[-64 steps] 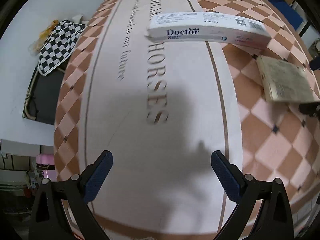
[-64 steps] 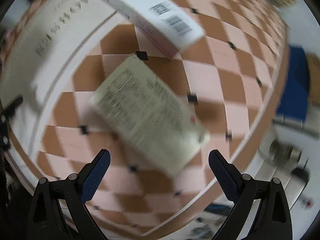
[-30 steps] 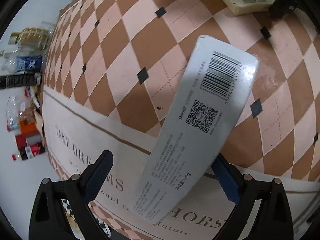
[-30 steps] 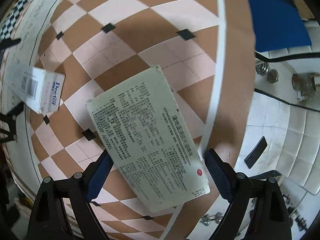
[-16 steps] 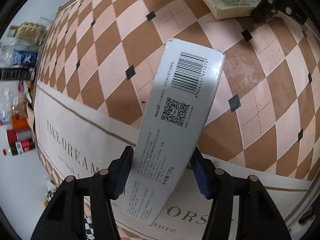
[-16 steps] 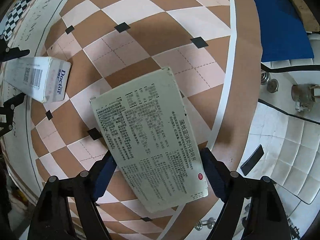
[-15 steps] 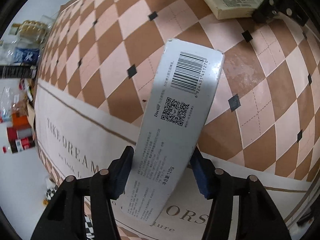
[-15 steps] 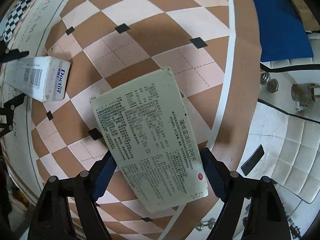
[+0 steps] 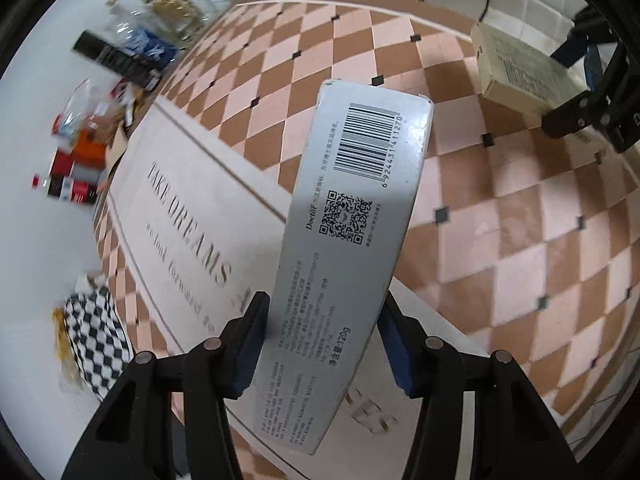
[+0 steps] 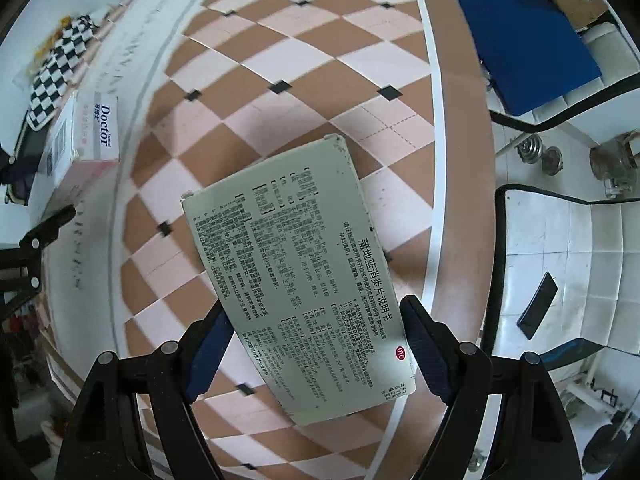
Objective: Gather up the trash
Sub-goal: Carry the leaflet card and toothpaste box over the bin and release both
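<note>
The left gripper (image 9: 322,340) pinches the long Doctor toothpaste box (image 9: 352,240) w/ both pads, jaws closing a bit more. Box is lifted above the checkered rug (image 9: 500,240). The right gripper (image 10: 316,344) squeezes the flat green medicine box (image 10: 296,280), also above the rug, near its white border. A checkered cloth (image 9: 96,336) lies off the rug's edge.

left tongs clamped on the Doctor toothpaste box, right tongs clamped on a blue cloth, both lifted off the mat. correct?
Not quite. The right tongs grip a pale green medicine box printed with Chinese text, not a blue cloth; the right wrist view shows it between the pads, above the checkered mat. The left tongs do hold the Doctor toothpaste box.
</note>
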`<state>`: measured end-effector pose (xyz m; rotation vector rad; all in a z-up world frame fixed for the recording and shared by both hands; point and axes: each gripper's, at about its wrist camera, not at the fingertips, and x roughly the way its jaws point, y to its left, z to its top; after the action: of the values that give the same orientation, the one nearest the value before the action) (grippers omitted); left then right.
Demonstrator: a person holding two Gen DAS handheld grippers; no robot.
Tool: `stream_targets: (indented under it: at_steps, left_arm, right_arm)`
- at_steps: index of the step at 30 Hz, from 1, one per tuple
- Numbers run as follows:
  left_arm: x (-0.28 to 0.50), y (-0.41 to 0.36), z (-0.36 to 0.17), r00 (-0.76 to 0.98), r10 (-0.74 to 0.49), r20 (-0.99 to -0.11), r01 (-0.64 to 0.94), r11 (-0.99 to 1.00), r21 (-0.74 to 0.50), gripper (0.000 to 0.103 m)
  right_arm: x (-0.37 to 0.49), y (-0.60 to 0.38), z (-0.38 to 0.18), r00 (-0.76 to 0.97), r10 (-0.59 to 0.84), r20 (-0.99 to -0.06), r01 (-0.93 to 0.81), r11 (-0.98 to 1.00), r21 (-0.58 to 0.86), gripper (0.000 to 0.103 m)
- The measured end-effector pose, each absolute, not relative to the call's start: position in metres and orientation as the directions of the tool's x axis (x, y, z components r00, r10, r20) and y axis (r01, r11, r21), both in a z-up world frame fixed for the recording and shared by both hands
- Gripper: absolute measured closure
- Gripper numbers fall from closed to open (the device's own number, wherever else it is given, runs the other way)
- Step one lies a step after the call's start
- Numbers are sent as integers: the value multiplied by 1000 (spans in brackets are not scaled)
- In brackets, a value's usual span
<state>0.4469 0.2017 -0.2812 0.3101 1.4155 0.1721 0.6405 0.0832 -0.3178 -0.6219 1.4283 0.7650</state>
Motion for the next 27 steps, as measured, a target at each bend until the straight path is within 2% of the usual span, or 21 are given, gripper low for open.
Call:
stream_targets:
  at_steps: [8, 18, 27]
  left_arm:
    - [362, 172, -243, 213, 302, -929, -40, 953, 300, 53]
    - [205, 117, -217, 282, 300, -911, -58, 953, 296, 53]
    - [82, 56, -219, 297, 185, -937, -97, 982, 163, 53]
  right_arm:
    - [567, 59, -278, 40, 178, -983, -784, 615, 79, 20]
    - [401, 3, -236, 112, 242, -964, -755, 651, 76, 20]
    - [244, -98, -246, 53, 260, -964, -676, 720, 157, 20]
